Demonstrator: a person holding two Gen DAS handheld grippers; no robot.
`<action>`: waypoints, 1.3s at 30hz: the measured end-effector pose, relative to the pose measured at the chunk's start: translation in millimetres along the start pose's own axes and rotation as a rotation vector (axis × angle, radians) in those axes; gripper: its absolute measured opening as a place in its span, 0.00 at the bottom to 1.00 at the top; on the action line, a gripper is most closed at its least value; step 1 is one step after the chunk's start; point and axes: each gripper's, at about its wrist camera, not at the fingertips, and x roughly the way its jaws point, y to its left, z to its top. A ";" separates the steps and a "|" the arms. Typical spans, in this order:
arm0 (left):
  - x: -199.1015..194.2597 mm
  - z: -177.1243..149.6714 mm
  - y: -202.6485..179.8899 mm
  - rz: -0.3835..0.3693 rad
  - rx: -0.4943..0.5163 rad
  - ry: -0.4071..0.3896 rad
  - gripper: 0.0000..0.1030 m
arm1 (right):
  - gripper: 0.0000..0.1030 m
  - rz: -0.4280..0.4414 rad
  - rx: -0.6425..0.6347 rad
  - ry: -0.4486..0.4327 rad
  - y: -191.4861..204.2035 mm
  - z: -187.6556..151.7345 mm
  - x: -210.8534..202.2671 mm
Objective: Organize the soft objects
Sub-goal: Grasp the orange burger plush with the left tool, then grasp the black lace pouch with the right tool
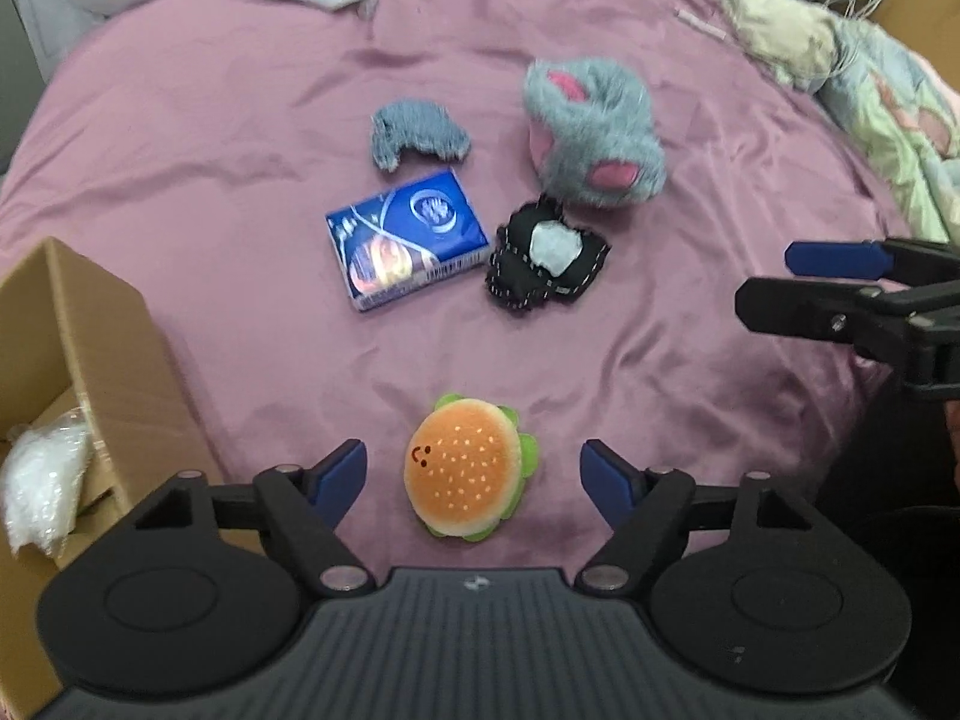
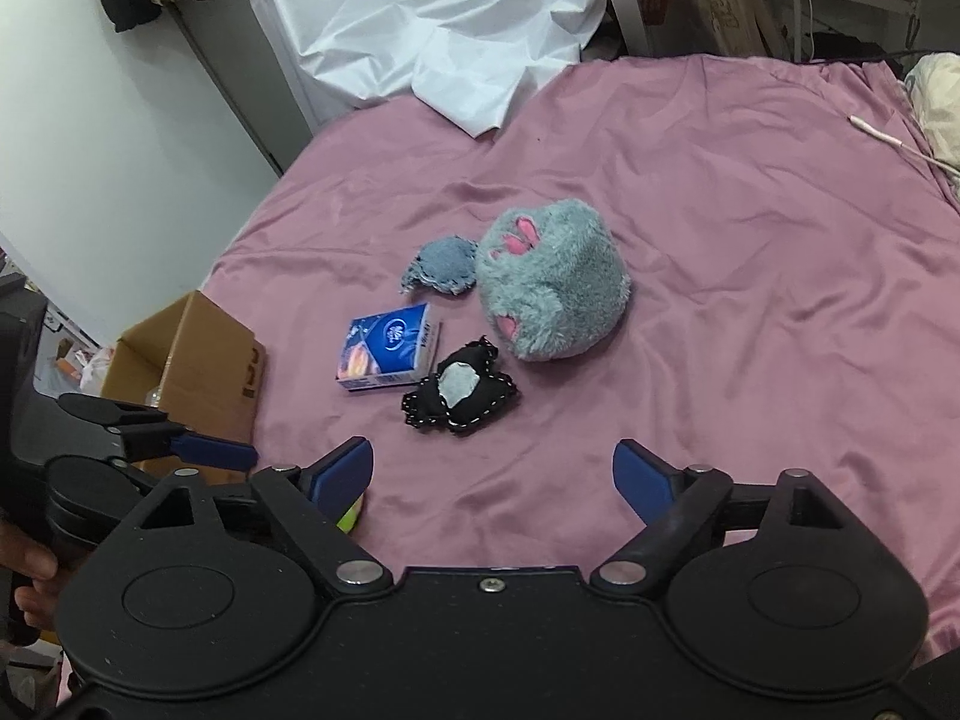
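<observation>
A plush burger [image 1: 464, 468] lies on the pink bedsheet [image 1: 210, 138] between the fingers of my open left gripper [image 1: 474, 471], apart from both pads. Farther off lie a blue tissue pack [image 1: 407, 238], a black stitched cushion [image 1: 543, 258], a small grey-blue knitted piece [image 1: 417, 133] and a grey furry plush with pink patches [image 1: 591, 132]. My right gripper [image 2: 492, 474] is open and empty above bare sheet, short of the black cushion [image 2: 459, 389], tissue pack [image 2: 390, 355], knitted piece [image 2: 443, 266] and furry plush [image 2: 552, 279]. It also shows in the left wrist view [image 1: 810, 282].
An open cardboard box [image 1: 78, 360] holding a clear plastic bag [image 1: 36, 480] stands at the bed's left edge; it also shows in the right wrist view [image 2: 192, 372]. White sheeting [image 2: 432, 18] lies at the far side. A rumpled quilt [image 1: 870, 90] lies at the right.
</observation>
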 end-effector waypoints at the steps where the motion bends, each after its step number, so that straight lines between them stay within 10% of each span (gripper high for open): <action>1: 5.6 0.8 -0.7 -0.001 0.003 0.014 0.72 | 0.82 -0.001 0.000 0.004 -0.4 1.0 2.7; 15: 41.7 2.7 10.1 0.002 -0.081 0.084 0.41 | 0.81 -0.018 -0.018 0.042 10.0 9.7 37.5; 31: -8.0 -4.7 30.8 0.003 -0.150 -0.032 0.38 | 0.74 -0.044 0.011 0.052 17.4 12.7 73.1; 35: -17.5 -7.8 34.6 -0.002 -0.173 -0.063 0.38 | 0.62 -0.050 0.013 0.051 21.7 15.5 84.8; 39: -23.7 -8.5 36.8 -0.003 -0.187 -0.088 0.38 | 0.27 -0.081 0.039 0.058 18.2 17.4 95.6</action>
